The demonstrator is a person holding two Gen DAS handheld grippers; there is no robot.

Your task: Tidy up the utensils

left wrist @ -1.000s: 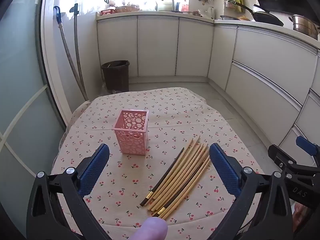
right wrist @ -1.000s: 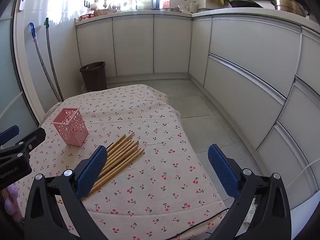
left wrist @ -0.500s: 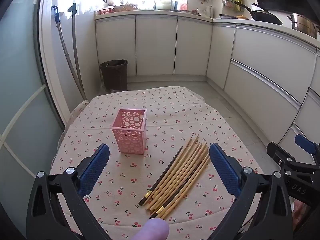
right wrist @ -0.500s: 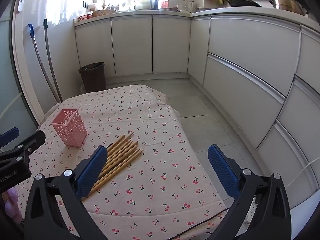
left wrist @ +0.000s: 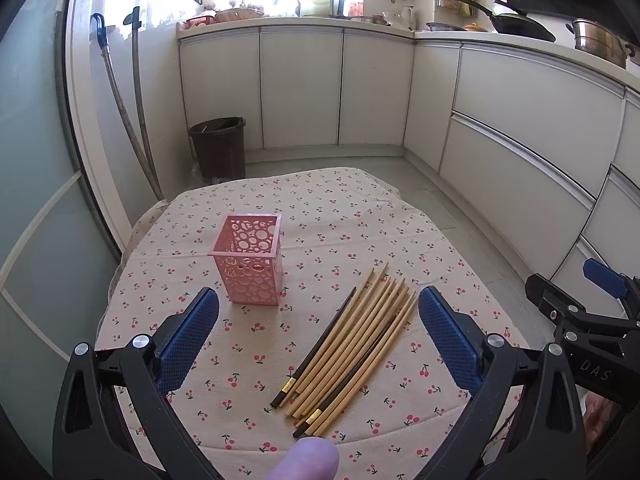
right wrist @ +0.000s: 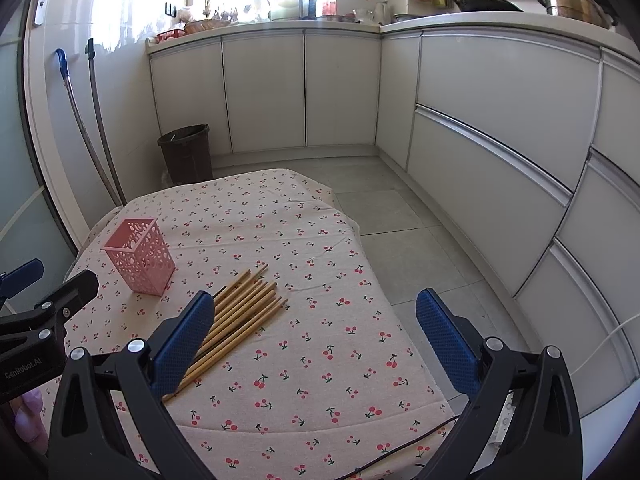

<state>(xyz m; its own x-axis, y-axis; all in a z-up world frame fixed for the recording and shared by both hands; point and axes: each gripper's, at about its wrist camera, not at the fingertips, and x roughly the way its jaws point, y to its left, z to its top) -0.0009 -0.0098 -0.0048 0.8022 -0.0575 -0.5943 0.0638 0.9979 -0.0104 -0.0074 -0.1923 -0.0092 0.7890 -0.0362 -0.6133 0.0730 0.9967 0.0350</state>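
Note:
A bundle of wooden and dark chopsticks [left wrist: 352, 340] lies on the cherry-print tablecloth [left wrist: 320, 216], slanting up to the right. A pink perforated holder [left wrist: 250, 258] stands upright just left of the bundle, empty as far as I can see. My left gripper [left wrist: 318, 334] hovers open above the near end of the chopsticks, with nothing between its blue pads. In the right wrist view the chopsticks [right wrist: 240, 316] lie partly behind the left pad [right wrist: 184, 344], and the holder [right wrist: 140, 256] stands at far left. My right gripper [right wrist: 316, 338] is open over the cloth, right of the bundle.
The table's near and right edges drop to a tiled floor [right wrist: 408, 236]. White cabinets [right wrist: 500, 128] curve along the right and back. A dark bin [left wrist: 219, 147] and two leaning handles [left wrist: 132, 120] stand behind the table. A cable [right wrist: 400, 452] runs along the near edge.
Both views have drifted slightly; the holder and chopsticks sit a little lower and nearer in the left wrist view. Both grippers stay open and nothing on the table has moved.

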